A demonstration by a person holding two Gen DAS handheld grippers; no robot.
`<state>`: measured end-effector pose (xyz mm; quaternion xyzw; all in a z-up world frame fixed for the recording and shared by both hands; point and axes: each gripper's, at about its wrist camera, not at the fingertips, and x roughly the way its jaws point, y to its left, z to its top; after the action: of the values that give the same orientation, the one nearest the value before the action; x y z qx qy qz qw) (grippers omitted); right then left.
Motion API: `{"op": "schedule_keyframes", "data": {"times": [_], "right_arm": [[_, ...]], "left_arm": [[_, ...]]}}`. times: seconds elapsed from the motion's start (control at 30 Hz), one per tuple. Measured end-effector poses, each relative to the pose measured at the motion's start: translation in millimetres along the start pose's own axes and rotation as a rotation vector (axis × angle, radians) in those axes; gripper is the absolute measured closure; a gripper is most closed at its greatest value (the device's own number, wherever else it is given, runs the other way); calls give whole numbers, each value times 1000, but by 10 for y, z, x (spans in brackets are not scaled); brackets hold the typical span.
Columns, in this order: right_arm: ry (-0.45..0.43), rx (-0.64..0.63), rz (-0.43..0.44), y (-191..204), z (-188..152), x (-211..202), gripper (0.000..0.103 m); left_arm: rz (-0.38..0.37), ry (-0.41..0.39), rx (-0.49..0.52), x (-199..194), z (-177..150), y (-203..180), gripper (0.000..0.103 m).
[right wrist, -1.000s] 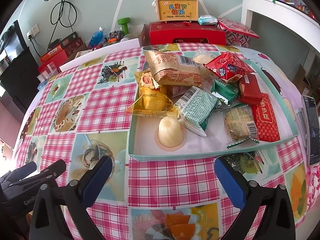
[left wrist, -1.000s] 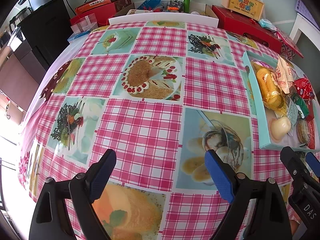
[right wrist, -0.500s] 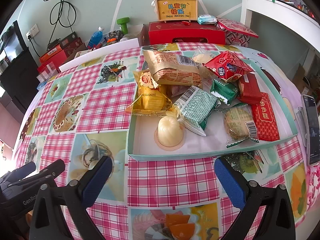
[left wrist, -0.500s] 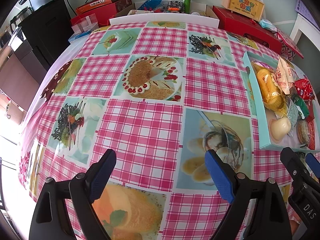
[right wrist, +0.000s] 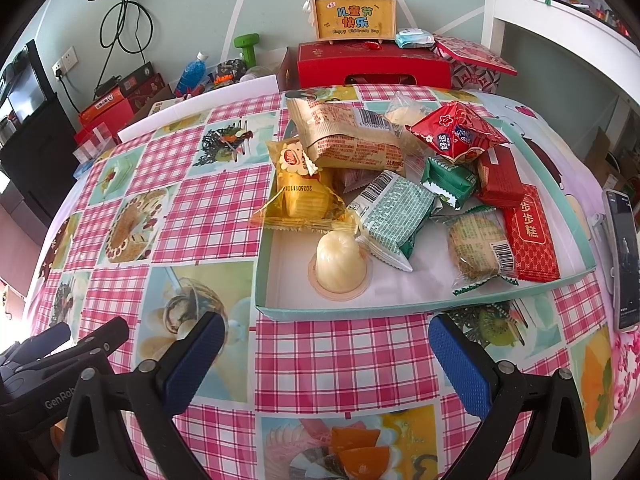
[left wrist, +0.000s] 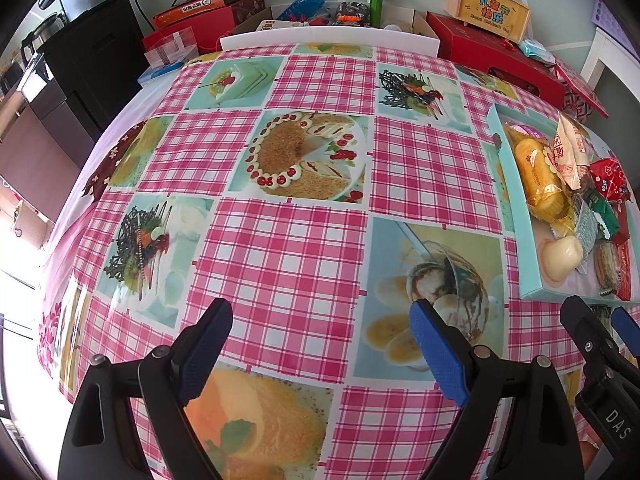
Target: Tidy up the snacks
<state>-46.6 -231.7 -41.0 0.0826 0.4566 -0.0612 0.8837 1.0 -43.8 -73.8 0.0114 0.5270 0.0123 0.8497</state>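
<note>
A shallow teal tray (right wrist: 340, 312) on the checked tablecloth holds several wrapped snacks: a pale jelly cup (right wrist: 339, 261), a yellow cake pack (right wrist: 302, 196), a tan pack (right wrist: 344, 136), green packs (right wrist: 390, 214), a round biscuit pack (right wrist: 478, 246) and red packs (right wrist: 530, 236). My right gripper (right wrist: 326, 354) is open and empty, just in front of the tray. My left gripper (left wrist: 320, 344) is open and empty over bare cloth, left of the tray (left wrist: 508, 208). Each gripper shows at the edge of the other's view.
A phone (right wrist: 622, 256) lies at the table's right edge. Behind the table stand a red gift box (right wrist: 372, 66), a yellow carry box (right wrist: 354, 16), a green dumbbell (right wrist: 246, 46), a blue bottle (right wrist: 192, 72) and a black cabinet (left wrist: 84, 64).
</note>
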Motion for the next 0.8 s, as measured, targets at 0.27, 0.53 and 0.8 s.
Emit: {"op": "schedule_keyframes", "data": {"times": [0.27, 0.53, 0.8], "right_arm": [[1, 2, 0, -7, -8, 4, 0], [2, 2, -1, -11, -12, 3, 0], [2, 2, -1, -9, -9, 4, 0]], "left_arm": [[0, -7, -1, -22, 8, -2, 12], [4, -11, 0, -29, 4, -17, 12], [20, -21, -9, -50, 7, -3, 12]]}}
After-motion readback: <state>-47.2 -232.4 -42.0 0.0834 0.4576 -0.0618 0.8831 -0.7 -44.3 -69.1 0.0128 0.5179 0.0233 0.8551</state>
